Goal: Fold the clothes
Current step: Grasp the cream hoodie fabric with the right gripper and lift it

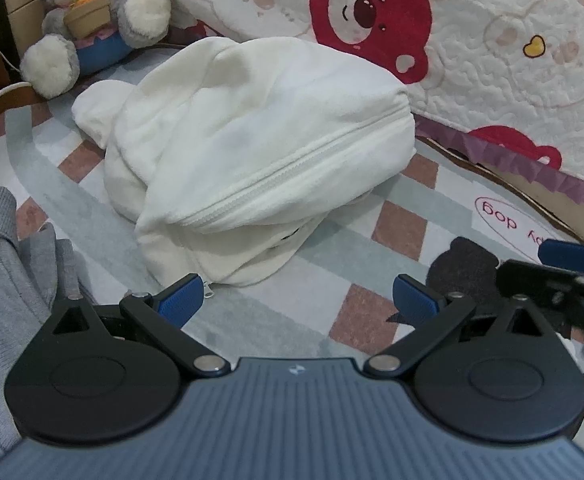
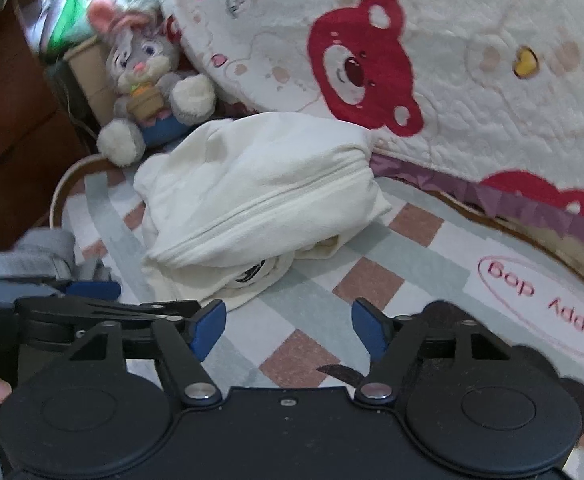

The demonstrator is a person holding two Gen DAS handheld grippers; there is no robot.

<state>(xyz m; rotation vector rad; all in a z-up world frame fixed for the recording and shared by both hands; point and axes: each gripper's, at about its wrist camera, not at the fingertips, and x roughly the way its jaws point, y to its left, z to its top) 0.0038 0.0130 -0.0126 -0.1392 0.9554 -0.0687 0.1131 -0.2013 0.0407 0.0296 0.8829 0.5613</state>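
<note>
white zip garment (image 1: 252, 136): folded bundle set down on checked mat (image 1: 395, 216); left gripper (image 1: 295, 300) and right gripper (image 2: 288, 328) jaws wide, empty, released.

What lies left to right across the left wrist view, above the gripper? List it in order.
Grey garment → plush rabbit → folded white zip-up garment → red bear print on the quilt → yellow heart print.

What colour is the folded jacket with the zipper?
The jacket is plain cream white, zipper included. It shows best in the left wrist view.
</note>
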